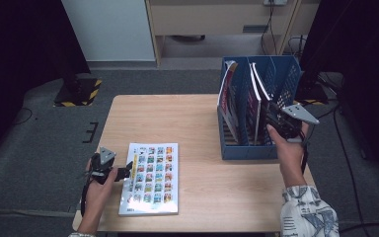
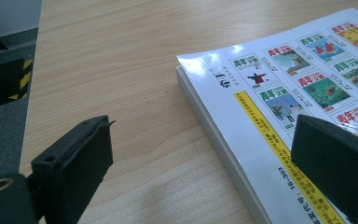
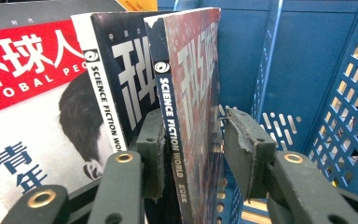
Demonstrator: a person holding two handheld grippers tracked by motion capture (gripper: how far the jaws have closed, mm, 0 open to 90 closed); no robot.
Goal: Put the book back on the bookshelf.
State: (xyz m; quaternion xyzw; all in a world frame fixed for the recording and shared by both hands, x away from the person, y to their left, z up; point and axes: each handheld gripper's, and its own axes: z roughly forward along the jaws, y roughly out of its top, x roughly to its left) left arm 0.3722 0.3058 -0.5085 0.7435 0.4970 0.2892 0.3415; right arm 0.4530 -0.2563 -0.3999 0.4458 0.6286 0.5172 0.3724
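a pale wooden table point(image 1: 192, 123) stands on grey carpet. on it, near the left front corner, a magazine point(image 1: 150, 177) lies flat, its white cover printed with rows of small coloured pictures. at the far right a blue rack point(image 1: 249, 148) stands on the tabletop, reaching the right edge. the middle of the table between magazine and rack is bare wood.

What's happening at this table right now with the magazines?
A person is filing magazines into a blue rack at the table's far right. The right gripper has its jaws around the spine of a magazine standing in the rack, with a gap showing on one side. The left gripper is open at the edge of another magazine lying flat on the table.
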